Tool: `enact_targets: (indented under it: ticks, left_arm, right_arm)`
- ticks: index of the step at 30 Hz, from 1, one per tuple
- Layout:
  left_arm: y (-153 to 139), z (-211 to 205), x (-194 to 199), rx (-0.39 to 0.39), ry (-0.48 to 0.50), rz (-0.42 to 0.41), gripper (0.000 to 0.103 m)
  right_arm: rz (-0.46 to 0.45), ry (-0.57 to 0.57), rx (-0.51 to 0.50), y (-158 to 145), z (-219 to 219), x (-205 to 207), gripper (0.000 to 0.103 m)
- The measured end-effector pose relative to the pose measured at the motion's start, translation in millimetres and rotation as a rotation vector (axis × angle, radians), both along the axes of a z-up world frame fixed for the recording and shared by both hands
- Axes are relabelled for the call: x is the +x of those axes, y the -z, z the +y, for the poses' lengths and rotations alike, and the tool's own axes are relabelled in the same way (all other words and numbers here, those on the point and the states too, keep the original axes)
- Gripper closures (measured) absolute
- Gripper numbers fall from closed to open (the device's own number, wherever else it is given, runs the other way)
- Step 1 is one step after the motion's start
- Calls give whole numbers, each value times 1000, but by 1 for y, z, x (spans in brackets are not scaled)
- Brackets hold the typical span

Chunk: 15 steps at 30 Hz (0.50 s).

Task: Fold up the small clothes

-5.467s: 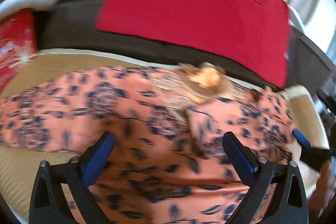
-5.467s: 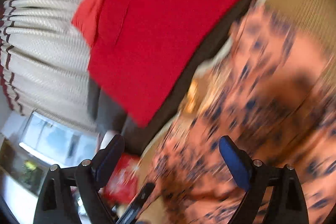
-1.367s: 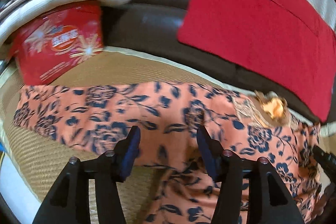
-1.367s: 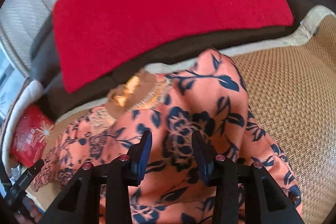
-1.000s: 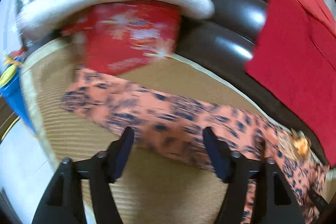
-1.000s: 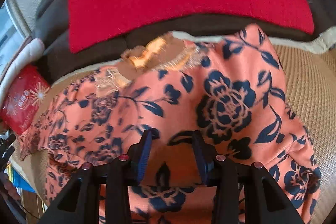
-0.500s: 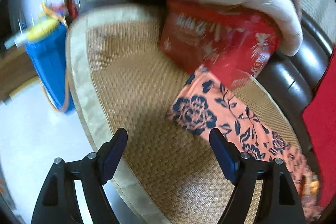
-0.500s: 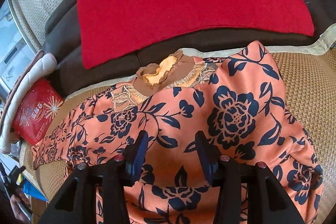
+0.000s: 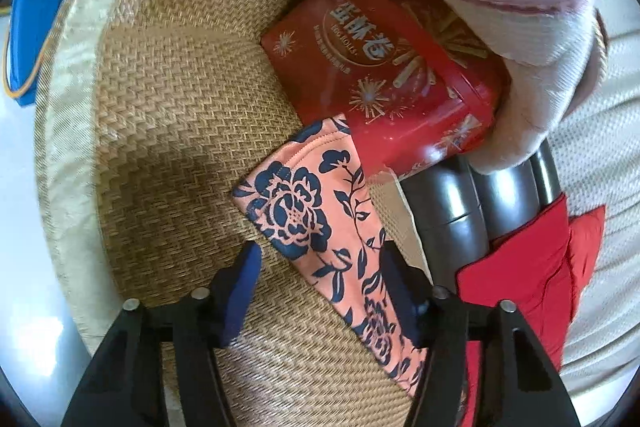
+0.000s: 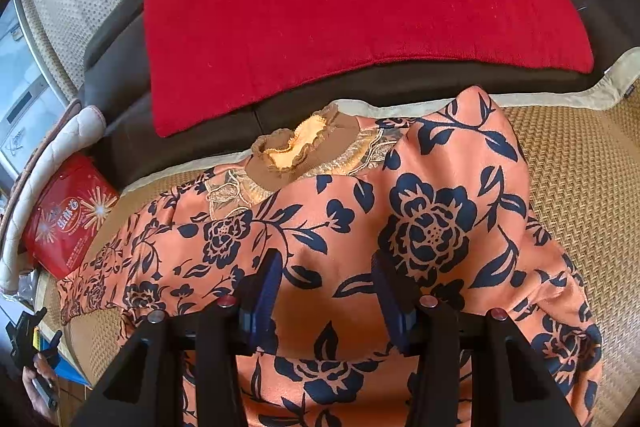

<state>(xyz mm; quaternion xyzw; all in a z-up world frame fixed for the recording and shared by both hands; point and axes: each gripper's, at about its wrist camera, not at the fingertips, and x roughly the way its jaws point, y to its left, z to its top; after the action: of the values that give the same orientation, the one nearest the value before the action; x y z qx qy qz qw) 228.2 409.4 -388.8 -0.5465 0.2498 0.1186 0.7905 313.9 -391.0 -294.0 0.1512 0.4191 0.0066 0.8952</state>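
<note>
An orange garment with dark blue flowers [image 10: 432, 227] lies spread on a woven mat [image 10: 580, 167], its frilled tan collar [image 10: 304, 143] toward the sofa. One sleeve [image 9: 304, 211] stretches out with its cuff next to a red tin [image 9: 384, 67]. My left gripper [image 9: 320, 281] straddles that sleeve just behind the cuff. Its jaws are closing, and the left pad still stands off the cloth. My right gripper [image 10: 328, 287] hovers open low over the garment's body, with flat fabric between its fingers.
The mat's pale border [image 9: 72, 99] runs close on the left, with a blue object [image 9: 44, 7] beyond it. A white quilted cushion [image 9: 520, 7] overhangs the tin. A red cloth [image 10: 340, 7] drapes the dark sofa back. A hand [image 10: 40, 387] shows at lower left.
My left gripper has swept out along the sleeve to its cuff, rolled, sunk toward the mat and narrowed its jaws. The right gripper has stayed over the garment's body, jaws slightly wider.
</note>
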Motion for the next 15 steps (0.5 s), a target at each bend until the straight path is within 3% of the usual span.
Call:
enact_targets:
  ticks: [7, 15]
  left_arm:
    - [14, 3, 26, -74, -13, 23, 43]
    - [21, 1, 34, -176, -70, -13, 43]
  right_arm:
    - [-7, 3, -11, -2, -1, 2, 52]
    - [-21, 14, -24, -3, -3, 1, 52]
